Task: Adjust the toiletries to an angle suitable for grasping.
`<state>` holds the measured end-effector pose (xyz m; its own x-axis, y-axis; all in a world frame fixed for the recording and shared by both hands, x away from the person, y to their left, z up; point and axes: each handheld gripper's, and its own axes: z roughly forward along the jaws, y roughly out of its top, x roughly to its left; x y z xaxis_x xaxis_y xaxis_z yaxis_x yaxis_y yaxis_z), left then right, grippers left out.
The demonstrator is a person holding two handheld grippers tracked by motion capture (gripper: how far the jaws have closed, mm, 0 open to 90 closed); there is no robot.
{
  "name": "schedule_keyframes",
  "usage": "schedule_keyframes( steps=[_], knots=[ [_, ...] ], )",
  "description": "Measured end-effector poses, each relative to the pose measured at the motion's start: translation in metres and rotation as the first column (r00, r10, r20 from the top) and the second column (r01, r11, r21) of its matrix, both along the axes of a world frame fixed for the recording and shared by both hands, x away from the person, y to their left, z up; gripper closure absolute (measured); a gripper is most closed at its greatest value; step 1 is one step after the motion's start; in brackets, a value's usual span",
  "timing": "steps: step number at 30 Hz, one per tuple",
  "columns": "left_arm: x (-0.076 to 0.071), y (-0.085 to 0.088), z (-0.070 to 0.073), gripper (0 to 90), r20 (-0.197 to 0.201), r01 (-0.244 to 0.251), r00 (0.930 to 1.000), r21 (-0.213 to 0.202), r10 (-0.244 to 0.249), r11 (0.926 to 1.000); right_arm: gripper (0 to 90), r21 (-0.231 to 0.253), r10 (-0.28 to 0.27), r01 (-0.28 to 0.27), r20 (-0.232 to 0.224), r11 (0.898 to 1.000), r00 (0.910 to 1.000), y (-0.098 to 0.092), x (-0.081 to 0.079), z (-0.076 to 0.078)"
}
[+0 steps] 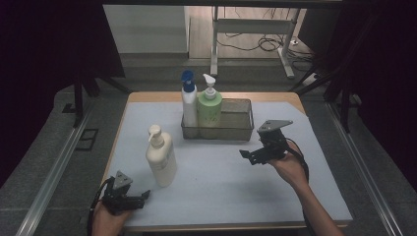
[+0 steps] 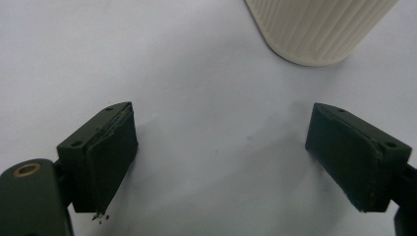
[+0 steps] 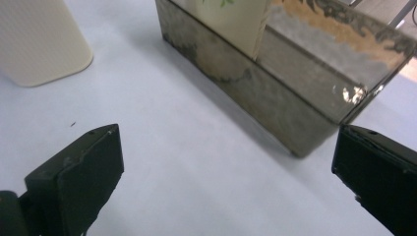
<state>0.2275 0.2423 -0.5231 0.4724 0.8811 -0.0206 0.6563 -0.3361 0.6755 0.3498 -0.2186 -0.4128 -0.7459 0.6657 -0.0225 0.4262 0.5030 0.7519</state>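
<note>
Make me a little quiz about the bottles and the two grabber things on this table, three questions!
1. How many bottles stand inside the basket?
2. True or false: the right gripper is clamped on the cream pump bottle.
3. Which gripper is nearer the cream pump bottle? A) left gripper B) right gripper

Key:
1. Two: the white bottle with the blue cap and the green pump bottle.
2. False. Its jaws are open with nothing between them, and the cream pump bottle stands alone on the table, outside the basket.
3. A. The left gripper, also open, sits just below that bottle in the high view.
</note>
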Motion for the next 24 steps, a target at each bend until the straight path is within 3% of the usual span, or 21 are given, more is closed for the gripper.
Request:
schedule_keyframes(
  steps=[7, 15, 24],
  knots=[
    [0.0, 0.0, 0.0, 12.2, 0.0, 0.0, 1.0, 0.0, 0.0, 1.0, 0.0, 0.028, -0.042, 0.042, -0.006, 0.999, 0.9991, -0.016, -0.017, -0.011],
    [0.0, 0.0, 0.0, 12.3, 0.001, 0.0, 1.0, 0.0, 0.0, 1.0, 0.0, 0.007, -0.062, 0.062, -0.015, 0.998, 0.998, -0.027, -0.035, -0.034],
    [0.0, 0.0, 0.0, 12.2, 0.0, 0.0, 1.0, 0.002, 0.0, 1.0, 0.0, 0.018, -0.089, 0.09, -0.049, 0.996, 0.9948, -0.038, -0.049, -0.06]
  ],
)
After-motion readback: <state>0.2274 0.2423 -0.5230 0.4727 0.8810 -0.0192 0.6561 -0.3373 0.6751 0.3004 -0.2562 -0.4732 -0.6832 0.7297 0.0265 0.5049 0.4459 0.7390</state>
